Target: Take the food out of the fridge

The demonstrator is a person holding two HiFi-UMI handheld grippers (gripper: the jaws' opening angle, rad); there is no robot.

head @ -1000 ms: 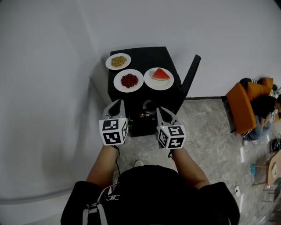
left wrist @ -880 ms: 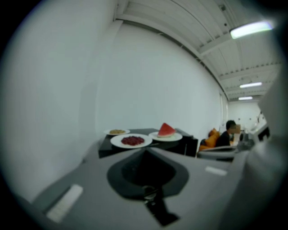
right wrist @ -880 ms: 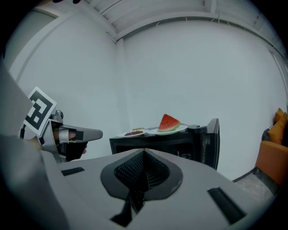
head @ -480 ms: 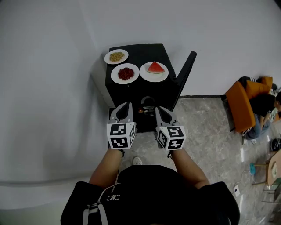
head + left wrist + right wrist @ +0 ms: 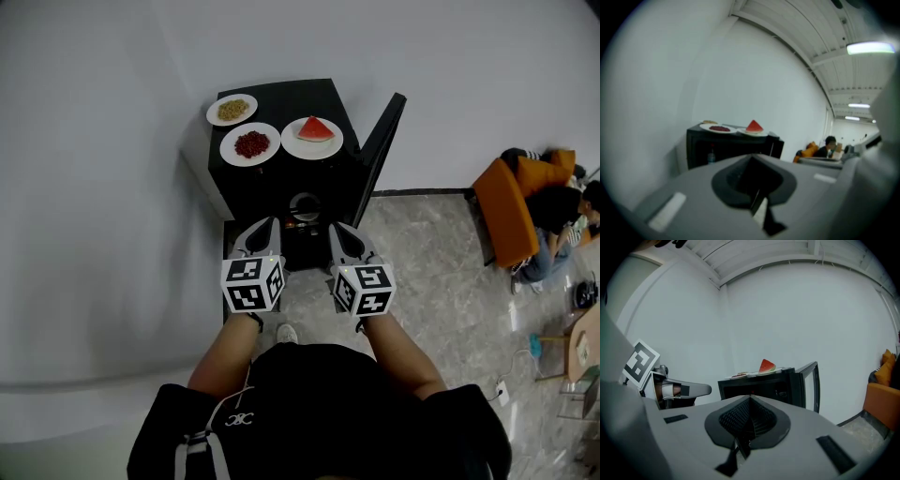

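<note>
A small black fridge (image 5: 302, 97) stands against the white wall, its door (image 5: 380, 141) swung open to the right. Three white plates rest on its top: yellowish grains (image 5: 232, 110), red pieces (image 5: 251, 144) and a watermelon slice (image 5: 313, 131). Inside the fridge a round dish (image 5: 303, 204) shows dimly, and the left gripper view shows a small bottle (image 5: 711, 157). My left gripper (image 5: 265, 228) and right gripper (image 5: 339, 230) hang side by side in front of the opening, short of it. Both are shut and empty. The watermelon (image 5: 766, 365) shows above the right gripper (image 5: 743, 437).
A person sits on an orange seat (image 5: 506, 220) at the right, on the grey tiled floor (image 5: 431, 281). A round table edge (image 5: 586, 352) shows at the far right. White walls meet in a corner behind the fridge. My shoe (image 5: 286, 333) is below the grippers.
The fridge now lies farther from both grippers, higher and more to the left in the head view. Both grippers have drawn back from it, still shut and empty.
</note>
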